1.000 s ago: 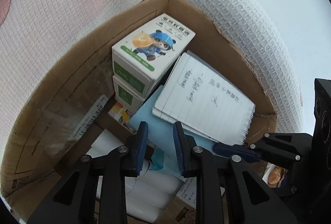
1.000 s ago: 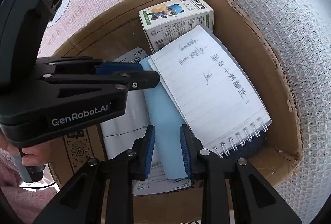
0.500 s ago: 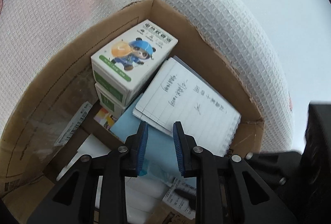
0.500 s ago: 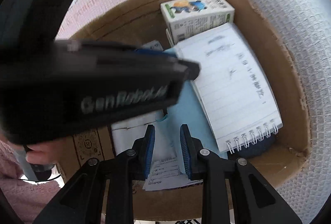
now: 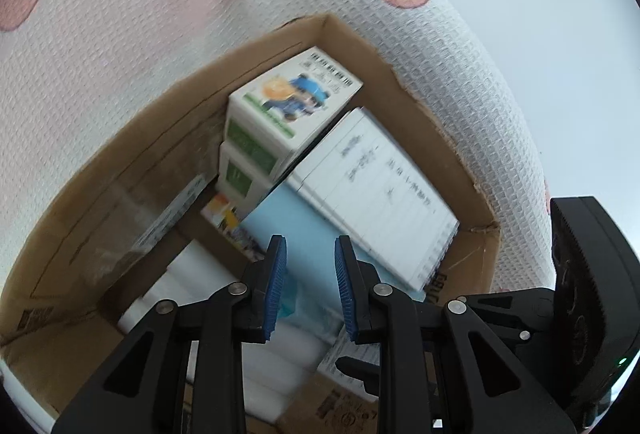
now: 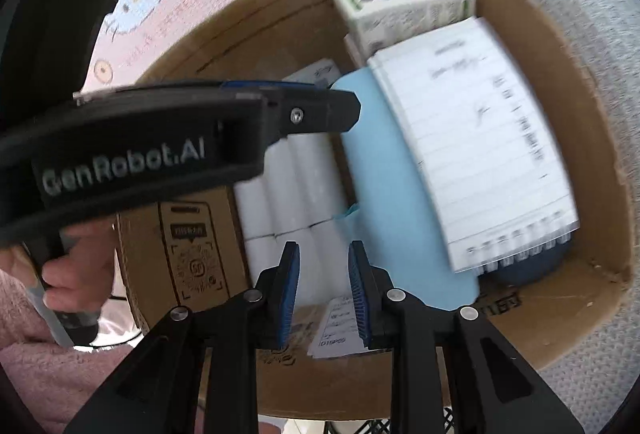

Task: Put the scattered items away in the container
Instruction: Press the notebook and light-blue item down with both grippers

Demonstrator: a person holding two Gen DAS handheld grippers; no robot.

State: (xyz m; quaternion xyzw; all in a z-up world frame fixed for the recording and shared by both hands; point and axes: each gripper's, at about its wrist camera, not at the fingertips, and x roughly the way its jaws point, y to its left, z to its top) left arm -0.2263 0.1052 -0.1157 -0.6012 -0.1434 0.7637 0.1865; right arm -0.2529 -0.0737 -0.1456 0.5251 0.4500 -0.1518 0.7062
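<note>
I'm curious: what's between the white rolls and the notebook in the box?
A light blue sheet lies between the white rolls and the notebook, clearest in the right wrist view.

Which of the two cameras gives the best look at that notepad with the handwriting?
The right wrist view: the notepad shows whole there, from the handwritten lines down to its spiral binding, leaning across the cardboard box. The left wrist view shows the notepad too, but blurrier, smaller, and with the binding edge hard to make out.

You had a waffle-textured bedcover (image 5: 120, 45), white and pink with orange round prints, carrying everything. The cardboard box (image 5: 420, 121) sat directly on it, pressed against a raised white fold (image 5: 472, 45).
</note>
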